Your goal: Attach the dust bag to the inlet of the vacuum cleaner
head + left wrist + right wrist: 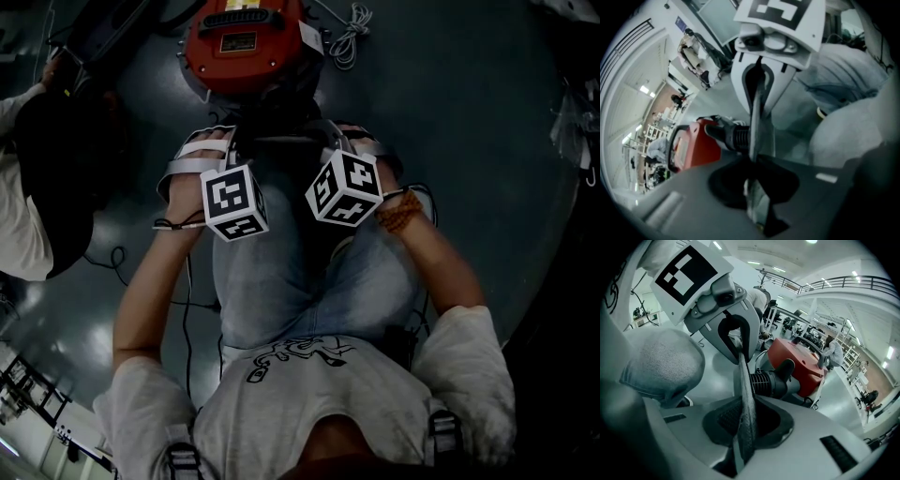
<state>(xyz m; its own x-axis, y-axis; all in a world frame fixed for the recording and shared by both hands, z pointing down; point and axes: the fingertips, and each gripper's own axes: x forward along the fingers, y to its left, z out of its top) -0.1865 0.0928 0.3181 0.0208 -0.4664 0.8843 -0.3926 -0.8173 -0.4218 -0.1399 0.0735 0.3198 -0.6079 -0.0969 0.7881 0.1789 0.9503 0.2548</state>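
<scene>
The red vacuum cleaner (246,42) stands on the floor just beyond my knees. Its black ribbed inlet (736,136) (771,380) points toward me. The dust bag (757,122) (745,394) shows edge-on as a thin grey sheet stretched between the two grippers, in front of the inlet. My left gripper (757,197) is shut on one edge of the bag. My right gripper (743,437) is shut on the opposite edge. They face each other closely, marker cubes (234,202) (345,187) side by side over my lap. Whether the bag touches the inlet is hidden.
A coiled white cable (349,37) lies right of the vacuum. Another person (37,187) in dark and white crouches at the left edge. My jeans-clad knees (281,272) sit under the grippers. Black cables (112,258) trail on the floor at left.
</scene>
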